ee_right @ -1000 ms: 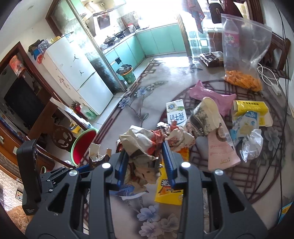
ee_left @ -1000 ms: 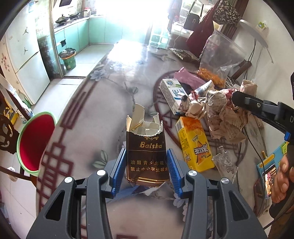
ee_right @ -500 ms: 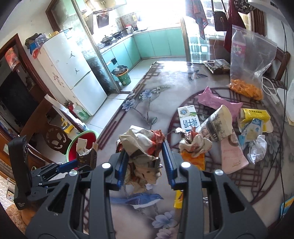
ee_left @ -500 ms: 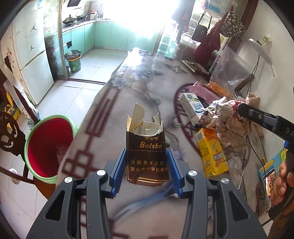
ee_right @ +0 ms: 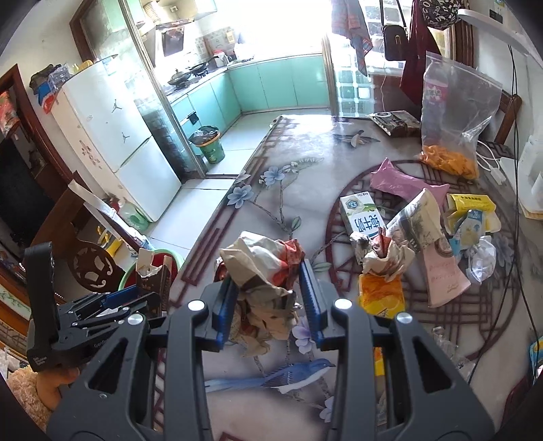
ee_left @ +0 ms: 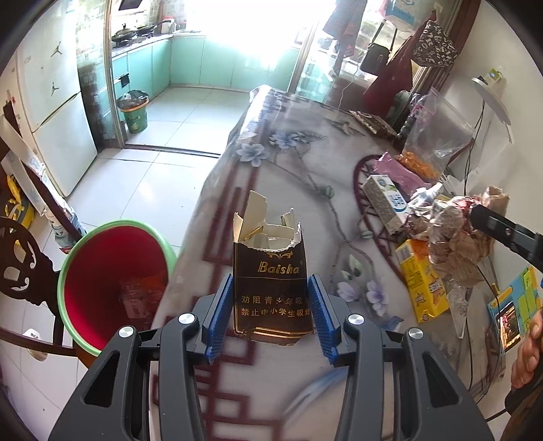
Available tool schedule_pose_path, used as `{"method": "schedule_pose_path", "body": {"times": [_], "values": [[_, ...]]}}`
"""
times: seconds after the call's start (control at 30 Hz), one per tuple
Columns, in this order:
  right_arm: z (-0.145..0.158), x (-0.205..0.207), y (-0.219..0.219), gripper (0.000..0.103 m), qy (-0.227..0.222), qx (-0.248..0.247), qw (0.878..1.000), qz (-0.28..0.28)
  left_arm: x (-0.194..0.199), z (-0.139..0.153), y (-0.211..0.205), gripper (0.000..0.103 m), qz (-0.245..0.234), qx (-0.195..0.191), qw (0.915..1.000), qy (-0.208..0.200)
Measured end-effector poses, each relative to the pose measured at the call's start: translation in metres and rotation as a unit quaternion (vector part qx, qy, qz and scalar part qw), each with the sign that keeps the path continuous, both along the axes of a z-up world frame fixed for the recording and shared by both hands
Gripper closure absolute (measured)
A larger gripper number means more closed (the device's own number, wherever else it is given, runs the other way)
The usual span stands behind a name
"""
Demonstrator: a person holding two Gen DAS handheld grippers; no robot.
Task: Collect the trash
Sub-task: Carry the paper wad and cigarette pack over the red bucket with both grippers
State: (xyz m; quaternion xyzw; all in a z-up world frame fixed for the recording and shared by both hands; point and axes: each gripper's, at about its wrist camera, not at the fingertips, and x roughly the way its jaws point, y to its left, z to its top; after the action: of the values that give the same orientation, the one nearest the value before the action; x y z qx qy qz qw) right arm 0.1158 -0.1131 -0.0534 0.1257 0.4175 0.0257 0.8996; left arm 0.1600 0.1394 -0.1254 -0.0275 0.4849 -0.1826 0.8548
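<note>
The red bin [ee_left: 112, 285] with a green rim sits on the floor, left of the table [ee_left: 278, 163]. The right gripper [ee_right: 268, 288] is clamped on a crumpled paper wad [ee_right: 264, 271] over the table's near edge. The left gripper [ee_left: 273, 302] squeezes a torn brown cigarette pack [ee_left: 269, 274], standing tall, open end up.

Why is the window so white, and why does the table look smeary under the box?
Left wrist view: sunlight overexposes the window, and the tablecloth is motion-blurred below the sharp box. Right wrist view: the same glare at the window, and straight lines bend near the edges.
</note>
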Motion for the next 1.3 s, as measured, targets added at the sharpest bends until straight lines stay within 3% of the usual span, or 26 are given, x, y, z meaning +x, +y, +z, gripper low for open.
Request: {"method": "schedule_pose_path", "body": {"times": [0.73, 1.13, 1.3], "values": [[0.003, 0.032, 0.083, 0.068, -0.002, 0.0, 0.998, 0.062, 0.008, -0.003, 0.087, 0.061, 0.085, 0.009, 0.9962, -0.012], [-0.015, 0.048, 0.129, 0.068, 0.021, 0.005, 0.993, 0.118, 0.01, -0.031, 0.142, 0.061, 0.15, 0.031, 0.988, 0.016], [-0.023, 0.056, 0.15, 0.068, 0.025, 0.038, 0.988, 0.145, 0.011, -0.04, 0.162, 0.061, 0.176, 0.038, 0.9833, 0.023]]}}
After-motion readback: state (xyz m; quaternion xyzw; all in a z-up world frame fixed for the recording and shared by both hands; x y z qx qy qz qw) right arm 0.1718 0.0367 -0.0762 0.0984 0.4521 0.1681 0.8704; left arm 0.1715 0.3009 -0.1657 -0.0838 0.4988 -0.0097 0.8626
